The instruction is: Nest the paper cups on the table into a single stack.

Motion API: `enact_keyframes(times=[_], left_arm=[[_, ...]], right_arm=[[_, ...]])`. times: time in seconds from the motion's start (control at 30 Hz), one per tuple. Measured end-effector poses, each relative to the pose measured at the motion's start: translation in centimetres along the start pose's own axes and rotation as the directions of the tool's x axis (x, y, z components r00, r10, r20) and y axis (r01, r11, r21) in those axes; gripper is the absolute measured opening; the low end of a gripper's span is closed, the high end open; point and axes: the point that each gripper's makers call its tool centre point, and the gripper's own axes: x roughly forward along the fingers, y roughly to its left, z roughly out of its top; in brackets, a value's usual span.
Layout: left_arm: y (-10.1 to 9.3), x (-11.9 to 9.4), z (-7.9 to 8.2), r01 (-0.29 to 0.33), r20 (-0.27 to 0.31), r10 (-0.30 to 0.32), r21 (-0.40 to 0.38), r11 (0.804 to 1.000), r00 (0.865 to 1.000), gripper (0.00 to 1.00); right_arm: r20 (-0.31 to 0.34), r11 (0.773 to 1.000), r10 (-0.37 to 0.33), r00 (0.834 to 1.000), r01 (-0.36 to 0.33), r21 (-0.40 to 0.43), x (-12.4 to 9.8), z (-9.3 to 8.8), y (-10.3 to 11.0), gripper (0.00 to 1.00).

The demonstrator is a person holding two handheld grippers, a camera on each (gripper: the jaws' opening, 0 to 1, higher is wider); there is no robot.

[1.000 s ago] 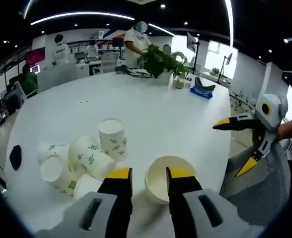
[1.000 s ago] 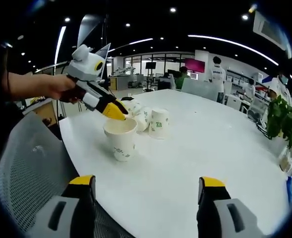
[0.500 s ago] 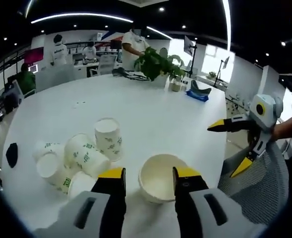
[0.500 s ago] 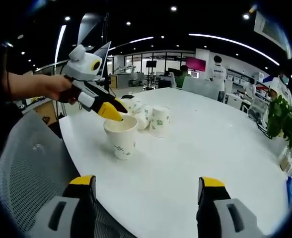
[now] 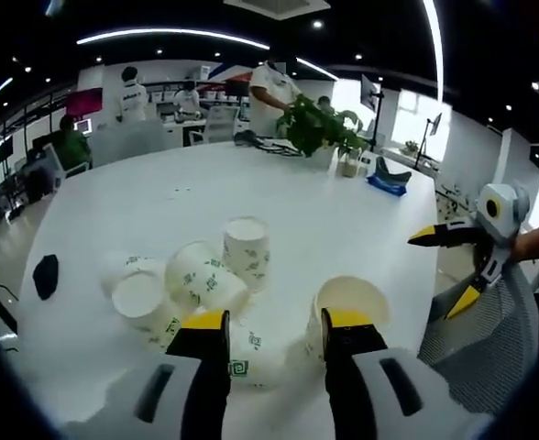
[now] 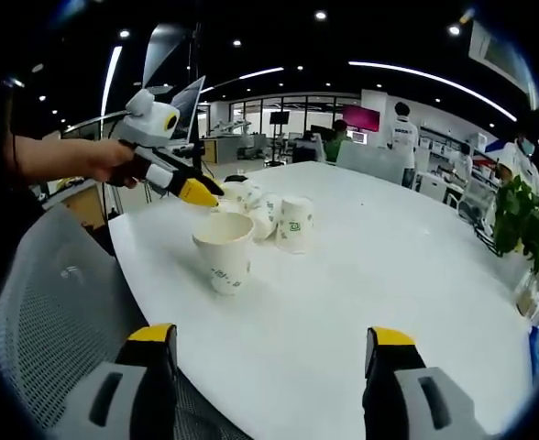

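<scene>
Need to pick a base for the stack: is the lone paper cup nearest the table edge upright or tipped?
Upright. The lone paper cup stands on its base, open mouth up, apart from the tipped cups.

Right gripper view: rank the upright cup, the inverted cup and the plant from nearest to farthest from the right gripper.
1. Upright cup, alone near the table's front edge, left of centre.
2. Inverted cup, just behind it, beside the cup pile.
3. Plant, far right, at the table's far side.

Right gripper sits at the bottom.
</scene>
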Motion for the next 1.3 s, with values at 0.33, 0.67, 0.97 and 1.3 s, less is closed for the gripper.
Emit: enact_keyframes(times=[0.33,0.67,0.97,1.3], left_arm=[[3.3,-0.5,-0.1,-0.056,0.007,0.056,-0.034,0.998,0.998,0.35],[3.9,-0.4,-1.2,-0.007,-0.002,0.007,-0.133,0.991,1.0,0.3],[3.6,-0.7,-2.5,0.042,-0.047,-0.049,-0.139,0.989,0.998,0.25],[2.5,-1.3,-3.8,0.087,-0.064,-0.099,-0.164,0.983,0.993,0.2]], right_arm=[[0.001,1.0,-0.003,1.0,0.003,0.001,0.0,0.0,-0.1,0.85],[0.002,1.0,-0.008,1.0,0.008,-0.001,0.0,0.1,-0.1,0.85],[0.003,1.0,-0.009,1.0,0.009,-0.001,-0.1,0.2,0.0,0.85],[-0.001,1.0,-0.004,1.0,0.004,-0.004,-0.1,0.0,0.0,0.85]])
